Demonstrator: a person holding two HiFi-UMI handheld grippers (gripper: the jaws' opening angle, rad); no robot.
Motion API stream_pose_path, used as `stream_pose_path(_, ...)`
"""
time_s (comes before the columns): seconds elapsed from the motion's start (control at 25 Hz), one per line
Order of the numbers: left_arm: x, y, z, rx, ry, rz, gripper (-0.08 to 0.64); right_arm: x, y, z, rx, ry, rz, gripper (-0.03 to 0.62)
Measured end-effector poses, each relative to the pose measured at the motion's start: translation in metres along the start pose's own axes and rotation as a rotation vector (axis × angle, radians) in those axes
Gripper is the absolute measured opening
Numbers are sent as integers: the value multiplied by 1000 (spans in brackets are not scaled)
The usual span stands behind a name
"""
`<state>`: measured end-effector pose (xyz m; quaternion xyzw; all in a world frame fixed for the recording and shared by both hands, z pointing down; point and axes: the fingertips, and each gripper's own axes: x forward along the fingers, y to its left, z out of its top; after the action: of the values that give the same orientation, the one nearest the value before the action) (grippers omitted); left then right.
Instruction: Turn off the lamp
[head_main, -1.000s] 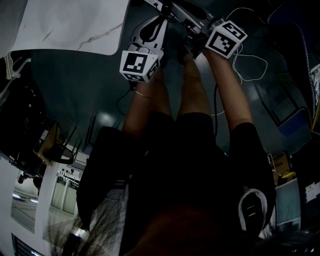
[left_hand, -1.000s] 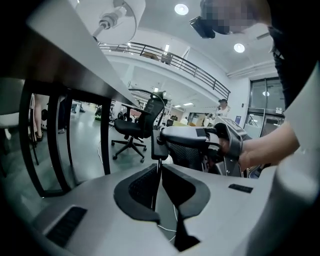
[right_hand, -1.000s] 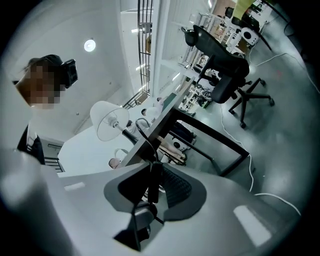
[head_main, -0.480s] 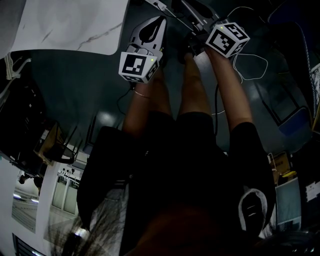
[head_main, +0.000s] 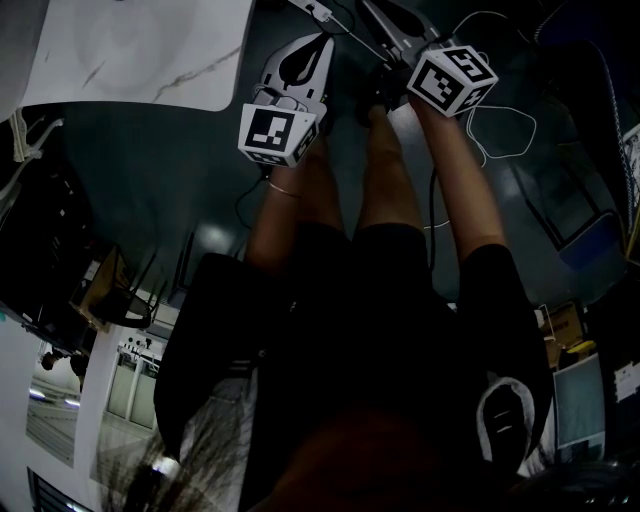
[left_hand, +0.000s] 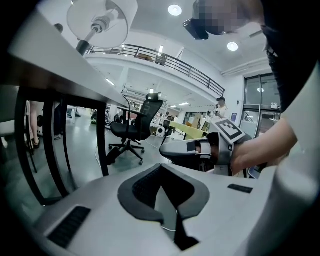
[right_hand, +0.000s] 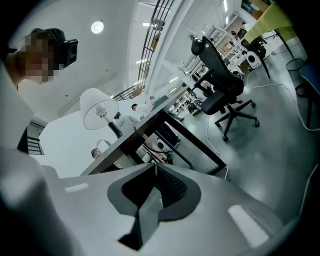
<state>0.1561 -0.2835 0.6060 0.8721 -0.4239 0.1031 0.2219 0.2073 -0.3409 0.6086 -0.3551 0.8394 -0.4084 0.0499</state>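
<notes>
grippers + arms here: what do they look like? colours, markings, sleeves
Same build: left gripper and right gripper are white shells with black textured pads in a V-shaped recess. Each carries a white cube with black square markers. The person wears short dark sleeves and a thin bracelet at the left wrist.

Right gripper — fingers just closing, empty
</notes>
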Motion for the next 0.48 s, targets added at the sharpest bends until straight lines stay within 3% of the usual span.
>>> stream_pose_path(0.48, 1, -7, 7, 31, -3, -5, 6, -10, 7, -6, -35, 16, -3, 1)
